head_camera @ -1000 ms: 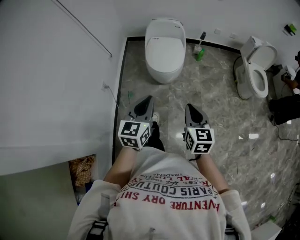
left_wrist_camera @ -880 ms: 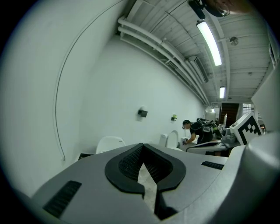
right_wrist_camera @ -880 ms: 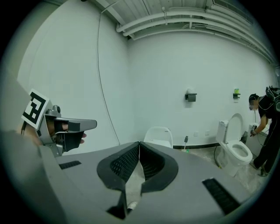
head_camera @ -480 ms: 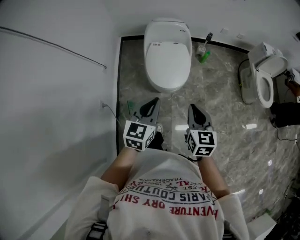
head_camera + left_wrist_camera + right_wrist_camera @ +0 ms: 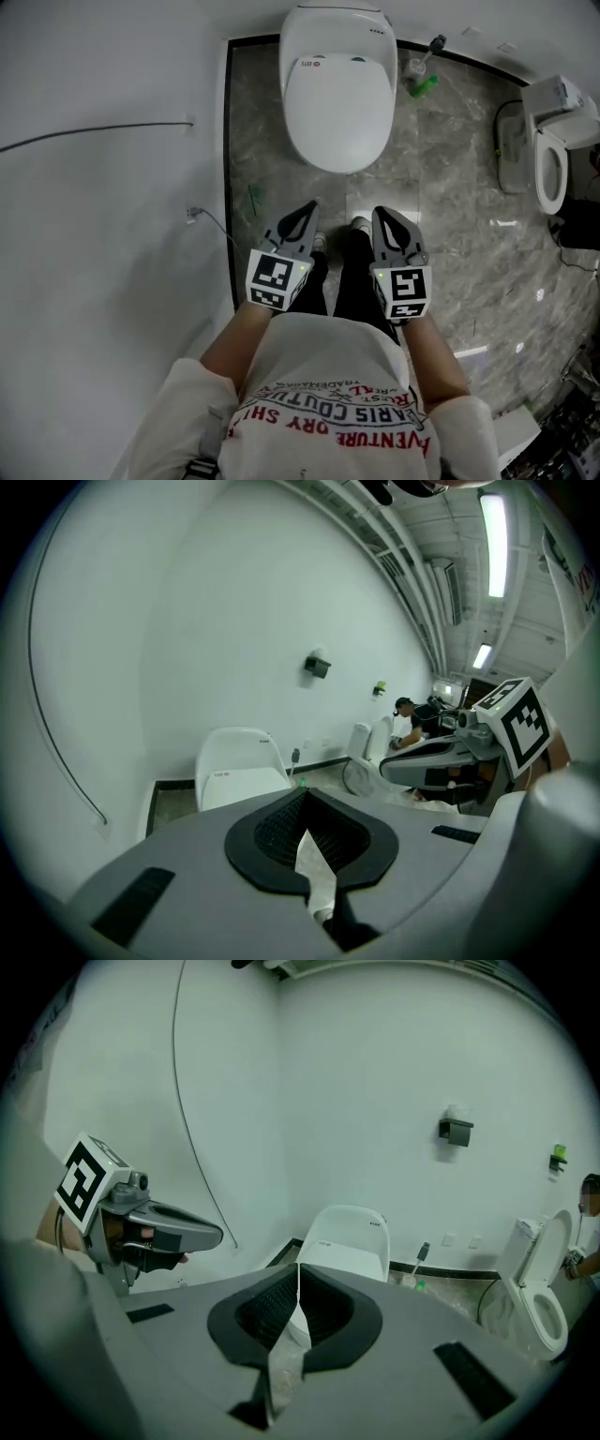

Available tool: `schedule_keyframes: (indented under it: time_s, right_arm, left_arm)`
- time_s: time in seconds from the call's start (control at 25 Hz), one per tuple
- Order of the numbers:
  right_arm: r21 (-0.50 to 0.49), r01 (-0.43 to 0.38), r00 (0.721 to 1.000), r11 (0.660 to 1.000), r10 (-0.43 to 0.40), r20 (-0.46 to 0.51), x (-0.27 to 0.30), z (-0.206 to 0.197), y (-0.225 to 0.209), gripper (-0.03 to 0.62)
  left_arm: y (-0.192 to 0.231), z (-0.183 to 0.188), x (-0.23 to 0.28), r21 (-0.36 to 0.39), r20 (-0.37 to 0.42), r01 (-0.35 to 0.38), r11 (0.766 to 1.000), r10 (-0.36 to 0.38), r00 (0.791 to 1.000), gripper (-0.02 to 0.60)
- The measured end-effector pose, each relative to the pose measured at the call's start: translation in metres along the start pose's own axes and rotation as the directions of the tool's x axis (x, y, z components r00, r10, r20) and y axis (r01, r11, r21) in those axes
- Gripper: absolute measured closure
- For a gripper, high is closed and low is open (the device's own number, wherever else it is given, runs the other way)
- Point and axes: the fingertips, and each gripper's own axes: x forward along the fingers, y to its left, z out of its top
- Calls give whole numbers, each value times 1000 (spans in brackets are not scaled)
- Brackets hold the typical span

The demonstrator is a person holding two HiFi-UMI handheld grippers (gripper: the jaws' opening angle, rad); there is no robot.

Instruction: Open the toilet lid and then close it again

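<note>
The left gripper (image 5: pixel 310 208) and the right gripper (image 5: pixel 379 216) are held side by side in the head view, above the person's legs. Both point toward the white toilet (image 5: pixel 337 89) just ahead and touch nothing. Its lid (image 5: pixel 339 117) lies flat and closed over the bowl. The toilet stands on the grey marbled floor (image 5: pixel 450 187), beside the white wall (image 5: pixel 103 187) at the left. A toilet brush (image 5: pixel 424 67) stands near its right side, and a second toilet (image 5: pixel 553 159) with its seat exposed stands well apart at the right edge. In the left gripper view, the left gripper (image 5: pixel 302 803) has its jaws pressed together with nothing between them. The toilet (image 5: pixel 236 761) shows beyond them, its lid (image 5: pixel 246 785) down. In the right gripper view, the right gripper (image 5: pixel 298 1271) likewise has its jaws together and empty. They line up with the toilet (image 5: pixel 349 1237) straight ahead, whose lid (image 5: pixel 342 1265) is closed. The second toilet (image 5: pixel 544 1283) stands to the right with its lid raised.
</note>
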Motion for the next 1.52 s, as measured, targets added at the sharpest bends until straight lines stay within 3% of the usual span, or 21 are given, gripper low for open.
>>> schedule_keyframes:
  time_s: [0.12,0.28,0.52,0.64,0.8,0.96,1.04,1.16,1.28,1.4,1.44,1.52]
  right_arm:
    - [18,-34,999,999,34,-38,37,-22,-15,579]
    - [46,-76,993,996,80,-86,92,-63,-33,579]
    - [16,-117,986,993,118,-114,164,-135,-45,579]
    - [-79,-146,979,986,133,-152,193,-171,-49,579]
    - [-224,-189,968,956,142,-208,232,-213,-46,577]
    - [-401,-195,966,895,106,-234,258,-242,-44,577]
    - [-496,-194,967,846,80,-242,267,-255,-41,577]
    - [-636,-207,963,744,40,-266,278,-273,-37,576]
    - [-736,-234,955,636,10,-296,285,-292,-31,499]
    - [-789,-231,955,569,-24,-297,291,-302,-30,493]
    - [-807,-220,957,548,-37,-286,293,-303,-31,493]
    - [-838,-196,964,509,-57,-260,295,-304,-32,493]
  left_arm:
    - [14,-19,33,-15,-17,-12,1000,12,1000,575]
    - [33,-48,81,21,-27,-23,1000,23,999,574]
    - [49,-112,152,91,-51,25,995,-21,999,574]
    - [55,-146,182,169,-68,43,985,-32,997,575]
    - [69,-194,214,297,-142,35,954,8,990,574]
    - [85,-236,237,379,-199,43,925,36,979,560]
    - [89,-255,244,419,-232,54,906,49,971,497]
    - [90,-276,253,520,-272,85,850,70,960,451]
    - [90,-284,259,671,-261,98,735,110,959,422]
    - [91,-290,267,787,-247,118,605,134,960,419]
    - [91,-292,270,807,-249,128,576,135,959,416]
    - [90,-296,274,829,-253,143,541,133,958,410]
